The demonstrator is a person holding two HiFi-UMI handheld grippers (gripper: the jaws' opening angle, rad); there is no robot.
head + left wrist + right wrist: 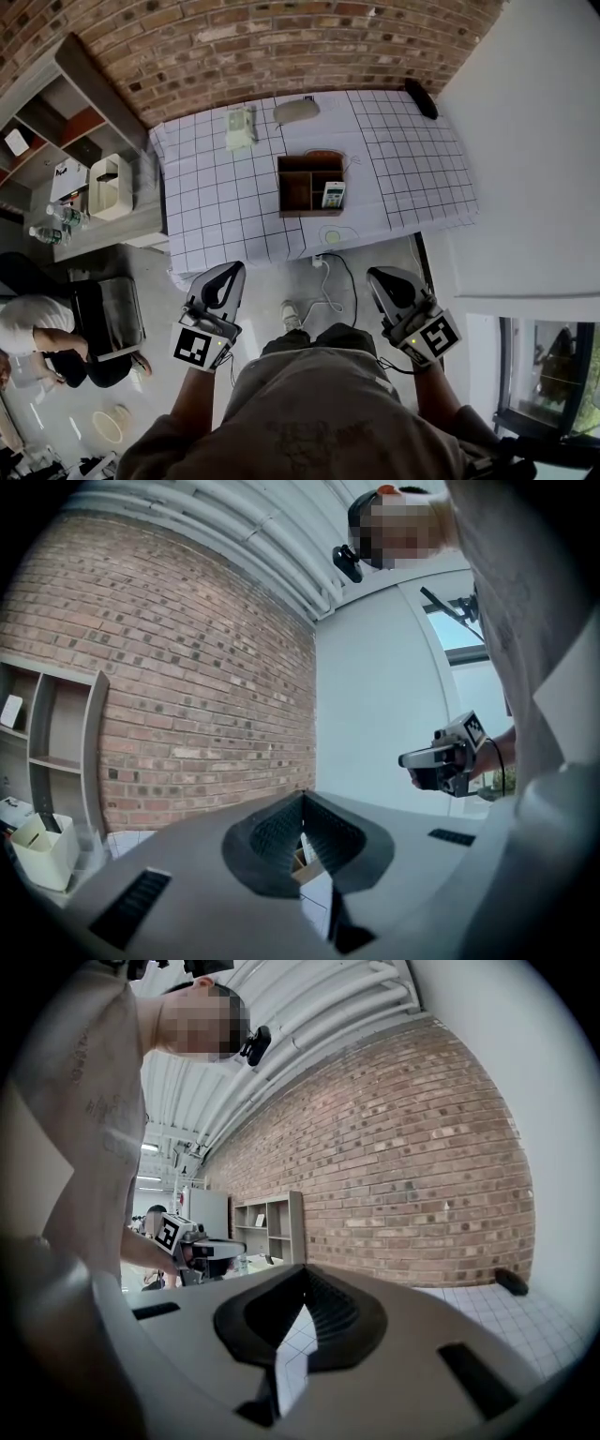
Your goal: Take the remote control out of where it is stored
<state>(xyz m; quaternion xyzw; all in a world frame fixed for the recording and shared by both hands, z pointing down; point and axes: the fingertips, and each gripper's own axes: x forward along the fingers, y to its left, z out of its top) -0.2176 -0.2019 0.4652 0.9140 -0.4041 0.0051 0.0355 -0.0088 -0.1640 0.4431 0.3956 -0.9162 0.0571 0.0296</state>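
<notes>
Tongs [230, 268] [376, 275] shut, seemingly short of table [216, 187]

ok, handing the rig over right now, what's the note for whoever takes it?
Left gripper: jaws shut, empty, held short of the table.
Right gripper: the same.
White remote control: stands in the near right compartment of the brown wooden organiser box on the grid-patterned tablecloth.
Done: nothing yet.
Left: reach in, grip the remote, lift it out.
</notes>
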